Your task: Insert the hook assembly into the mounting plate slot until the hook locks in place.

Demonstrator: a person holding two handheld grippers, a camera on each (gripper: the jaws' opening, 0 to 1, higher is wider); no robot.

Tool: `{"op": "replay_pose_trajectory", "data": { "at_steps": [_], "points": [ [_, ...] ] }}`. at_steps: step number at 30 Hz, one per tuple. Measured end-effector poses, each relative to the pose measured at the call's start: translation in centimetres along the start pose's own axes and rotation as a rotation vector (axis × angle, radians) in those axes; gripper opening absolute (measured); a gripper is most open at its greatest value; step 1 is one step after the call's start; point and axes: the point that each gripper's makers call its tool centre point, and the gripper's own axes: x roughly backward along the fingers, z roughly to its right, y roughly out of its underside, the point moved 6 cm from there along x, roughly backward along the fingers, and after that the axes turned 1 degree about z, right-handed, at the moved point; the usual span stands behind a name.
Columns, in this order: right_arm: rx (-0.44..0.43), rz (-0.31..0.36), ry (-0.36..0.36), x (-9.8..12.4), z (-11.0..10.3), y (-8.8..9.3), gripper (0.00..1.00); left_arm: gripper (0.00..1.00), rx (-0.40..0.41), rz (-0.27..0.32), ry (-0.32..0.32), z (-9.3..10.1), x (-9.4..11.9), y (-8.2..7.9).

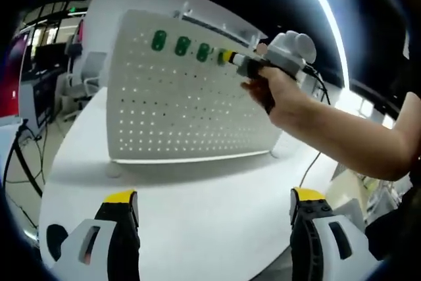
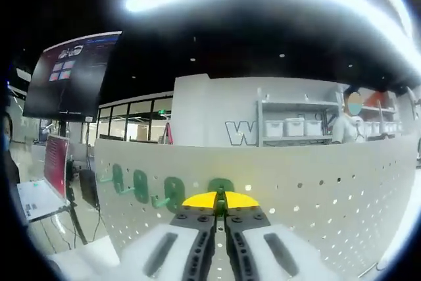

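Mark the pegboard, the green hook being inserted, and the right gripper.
pegboard [image 1: 191,116]: left gripper view, on its bare perforated face.
green hook [image 2: 221,185]: right gripper view, on its green base above the yellow tips.
right gripper [image 1: 231,58]: left gripper view, at its yellow tips against the board.

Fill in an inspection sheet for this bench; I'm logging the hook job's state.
Surface: white table, bare in front of the board.
Job's things: white perforated mounting board upright; three green plastic hooks along its top row; a fourth green hook at the right tool's tips.
Clutter: nothing seen.
Grippers: left tool open; right tool shut, against the board.
Cables: black cable left of the table.
Surroundings: shelf with white bins.
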Motion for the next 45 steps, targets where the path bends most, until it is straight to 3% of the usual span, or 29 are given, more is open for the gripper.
{"op": "replay_pose_trajectory", "data": {
  "at_steps": [10, 15, 23, 33, 45],
  "points": [
    [-0.011, -0.009, -0.003, 0.3, -0.1, 0.0, 0.00, 0.97, 0.007, 0.005, 0.002, 0.0, -0.2, -0.1],
    [-0.031, -0.030, -0.006, 0.6, -0.3, 1.1, 0.00, 0.97, 0.013, 0.009, 0.003, 0.0, -0.2, -0.1],
    [0.006, 0.054, 0.013, 1.2, -0.5, 0.0, 0.00, 0.96, 0.023, 0.008, -0.003, -0.2, -0.1, 0.2],
    [0.032, 0.105, 0.035, 1.1, -0.8, 0.0, 0.00, 0.97, 0.016, -0.002, -0.002, -0.4, -0.1, 0.4],
    [0.051, 0.118, 0.072, 0.2, -0.6, 0.5, 0.00, 0.97, 0.036, -0.013, -0.014, -1.2, -0.2, 1.1]
  ]
}}
